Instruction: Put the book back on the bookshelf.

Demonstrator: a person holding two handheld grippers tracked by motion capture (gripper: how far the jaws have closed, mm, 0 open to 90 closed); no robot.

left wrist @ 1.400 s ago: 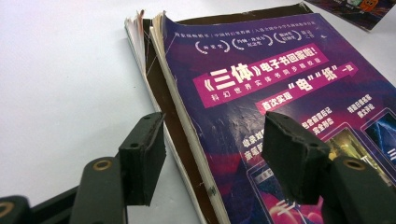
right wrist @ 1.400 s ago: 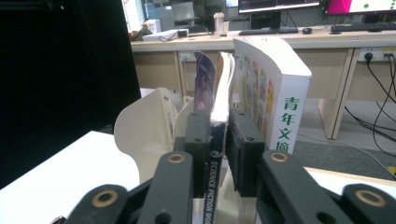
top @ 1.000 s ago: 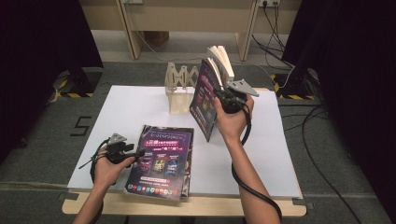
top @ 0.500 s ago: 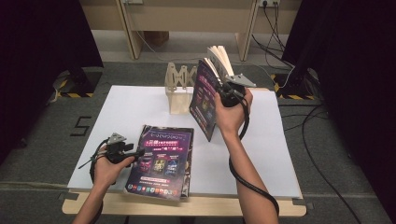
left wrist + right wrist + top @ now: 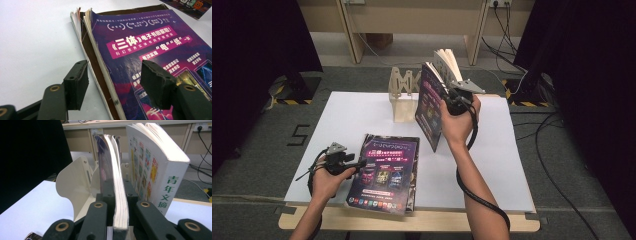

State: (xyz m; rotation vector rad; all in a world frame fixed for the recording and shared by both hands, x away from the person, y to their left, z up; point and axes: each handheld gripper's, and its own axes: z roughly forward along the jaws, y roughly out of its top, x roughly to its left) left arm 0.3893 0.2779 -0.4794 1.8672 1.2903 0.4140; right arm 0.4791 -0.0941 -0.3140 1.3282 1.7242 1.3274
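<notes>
Over by the cream slotted book rack, our right gripper has its jaws clenched on a purple-covered magazine. It's stood a bit more upright than a second ago and edged closer to the slots, so racking it looks like the step we're on. A thick white paperback already sits alongside. Our left gripper hasn't moved, jaws released, straddling the spine of another purple magazine lying flat on the white tabletop.
</notes>
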